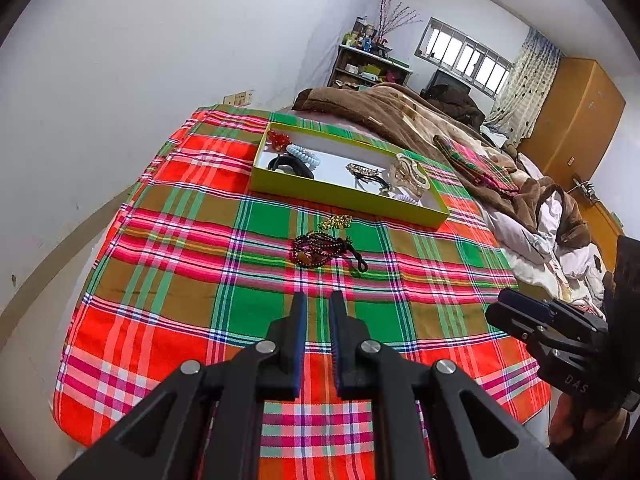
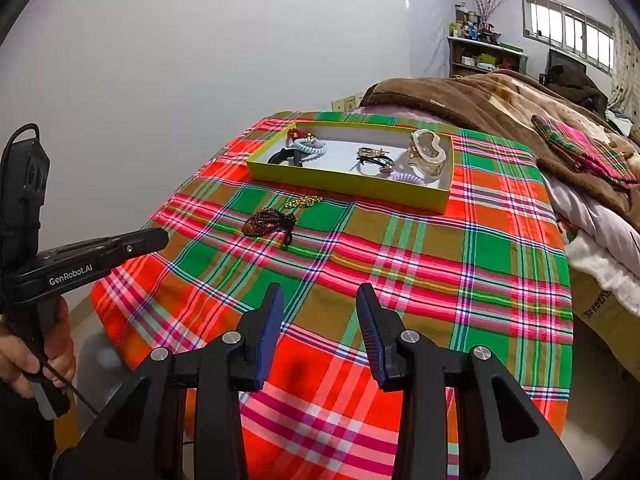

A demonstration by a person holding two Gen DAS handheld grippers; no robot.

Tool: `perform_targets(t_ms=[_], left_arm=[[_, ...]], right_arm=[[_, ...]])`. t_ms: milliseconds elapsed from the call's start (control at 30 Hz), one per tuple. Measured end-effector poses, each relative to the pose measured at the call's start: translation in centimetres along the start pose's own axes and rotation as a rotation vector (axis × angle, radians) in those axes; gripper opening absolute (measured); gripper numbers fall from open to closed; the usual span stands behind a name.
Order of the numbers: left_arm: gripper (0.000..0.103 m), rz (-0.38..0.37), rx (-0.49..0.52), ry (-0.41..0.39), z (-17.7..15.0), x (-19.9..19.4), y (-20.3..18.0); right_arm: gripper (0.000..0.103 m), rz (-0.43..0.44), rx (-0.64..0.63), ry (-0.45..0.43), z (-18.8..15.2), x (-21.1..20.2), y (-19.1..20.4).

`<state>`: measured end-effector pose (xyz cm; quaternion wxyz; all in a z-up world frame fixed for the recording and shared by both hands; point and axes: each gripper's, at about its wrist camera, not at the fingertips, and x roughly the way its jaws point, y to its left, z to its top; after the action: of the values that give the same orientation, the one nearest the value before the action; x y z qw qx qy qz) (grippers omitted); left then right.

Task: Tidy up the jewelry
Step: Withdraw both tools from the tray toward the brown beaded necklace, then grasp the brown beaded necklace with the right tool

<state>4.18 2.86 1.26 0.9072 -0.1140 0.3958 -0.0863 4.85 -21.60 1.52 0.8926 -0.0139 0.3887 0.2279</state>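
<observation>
Both grippers hang above the near part of a plaid cloth, empty. Left gripper has its blue ribbed pads drawn narrow, a thin slit between them and nothing in it; right gripper stands at a middling gap, also with nothing between its pads. Straight ahead of the left gripper, a short way up the plaid cloth, lies a dark beaded necklace in a loose coil with a black cord tail trailing toward the right, and just beyond it a small gold chain in a crumpled heap, the two nearly touching. From the right gripper both sit ahead and to the left. Past them, across a bare strip of cloth, is a shallow yellow-green box with thin straight cardboard walls and a pale floor; its near wall faces the grippers. Inside it are a red beaded piece, a pale blue spiral hair tie, a black hair band, a gold hair clip, a cream claw clip and a lilac coil. Woven cloth between grippers and necklace is flat and free of things, with open room on both sides. It drops off at its left edge toward a white wall; to the right a fuzzy brown blanket is piled up past the box.
</observation>
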Motion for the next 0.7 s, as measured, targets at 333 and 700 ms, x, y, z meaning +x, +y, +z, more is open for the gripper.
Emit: perform_targets(t_ms=[333,700], left_arm=[[0.026,-0.008,-0.011,0.032,0.4,1.9,0.9],[0.026,0.003,-0.056,0.024,1.0,2.4,3.7]], right_arm=[[0.039,0.005,-0.023,0.021,1.0,1.8,0.1],[0.039,0.059,-0.091,0.079,3.5,7.3,1.7]])
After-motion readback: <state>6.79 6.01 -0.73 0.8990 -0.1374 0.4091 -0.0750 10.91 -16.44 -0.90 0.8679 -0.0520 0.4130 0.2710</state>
